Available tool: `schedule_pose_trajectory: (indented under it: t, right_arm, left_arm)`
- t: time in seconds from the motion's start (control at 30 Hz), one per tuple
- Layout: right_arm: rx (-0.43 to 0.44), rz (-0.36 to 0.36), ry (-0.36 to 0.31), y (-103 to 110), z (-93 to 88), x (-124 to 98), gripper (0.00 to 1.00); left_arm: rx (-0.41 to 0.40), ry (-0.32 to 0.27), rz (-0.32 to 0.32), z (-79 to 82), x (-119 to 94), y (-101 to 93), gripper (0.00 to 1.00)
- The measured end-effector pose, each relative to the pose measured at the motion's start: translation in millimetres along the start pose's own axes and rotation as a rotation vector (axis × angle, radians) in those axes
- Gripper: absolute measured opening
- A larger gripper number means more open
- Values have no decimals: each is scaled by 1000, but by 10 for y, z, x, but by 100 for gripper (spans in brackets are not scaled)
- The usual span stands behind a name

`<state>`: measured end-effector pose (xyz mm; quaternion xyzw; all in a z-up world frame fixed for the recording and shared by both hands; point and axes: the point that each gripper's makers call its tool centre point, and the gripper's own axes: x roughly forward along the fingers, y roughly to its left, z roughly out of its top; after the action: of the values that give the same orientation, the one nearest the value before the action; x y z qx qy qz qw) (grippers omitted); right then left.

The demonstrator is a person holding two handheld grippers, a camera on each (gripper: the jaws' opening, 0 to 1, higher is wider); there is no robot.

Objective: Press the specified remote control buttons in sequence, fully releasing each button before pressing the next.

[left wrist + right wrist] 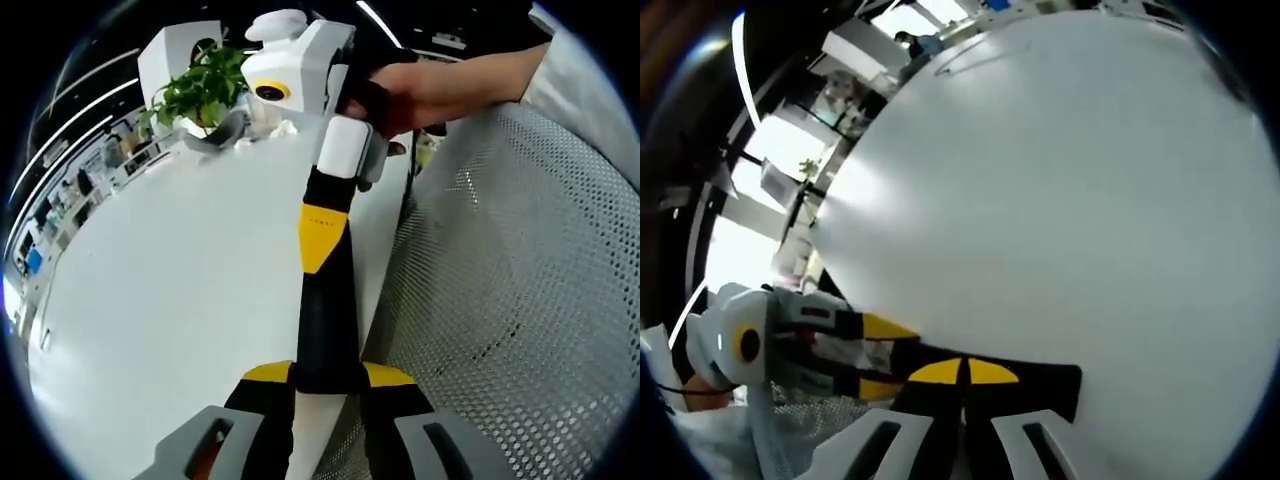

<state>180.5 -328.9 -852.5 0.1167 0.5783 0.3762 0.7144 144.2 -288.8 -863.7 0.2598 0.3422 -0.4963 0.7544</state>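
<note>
left gripper view: left gripper [327, 395] is holding its jaws spread at the bottom centre, yellow tips standing apart. right gripper [325, 350] is reaching down the middle of the frame from the top, a long black arm with a yellow patch, its end sitting between those spread tips; cannot tell if they are touching. a hand [430, 90] is gripping its white body at upper right. white table [170, 260] is filling the left half. potted plant [200, 85] is standing at upper left on the table's far end. grey mesh chair back [510, 300] is taking the right side.

right gripper view: right gripper [963, 372] is keeping its jaws pressed together at bottom centre, yellow tips meeting at a seam. left gripper [880, 355] is coming in from lower left, jaws apart, just beside those tips. white table [1060, 200] is spreading across the frame above.
</note>
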Motion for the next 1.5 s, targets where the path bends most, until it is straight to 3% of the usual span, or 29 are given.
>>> schedule_pose_trajectory:
  t: [0.63, 0.9, 1.07, 1.17, 1.3, 1.4, 1.5]
  right_arm:
    - [-79, -51, -5, 6, 21, 45, 0]
    - [-55, -15, -9, -1, 36, 34, 0]
    - [-34, -31, 5, -11, 17, -4, 0]
    - [-69, -53, -37, -31, 64, -57, 0]
    - [-51, -23, -51, 12, 94, -82, 0]
    - [-27, 17, -17, 88, 50, -79, 0]
    - [-16, -1, 49, 54, -62, -39, 0]
  left_arm:
    - [3, 1, 2, 0, -1, -2, 24]
    - [11, 9, 6, -6, 4, -4, 24]
    - [27, 16, 13, -13, 5, -8, 24]
    - [25, 15, 12, -12, 5, -11, 24]
    - [25, 15, 11, -16, 8, -11, 24]
    - [28, 17, 11, -12, 7, -13, 24]
    - [25, 16, 11, -13, 8, -13, 24]
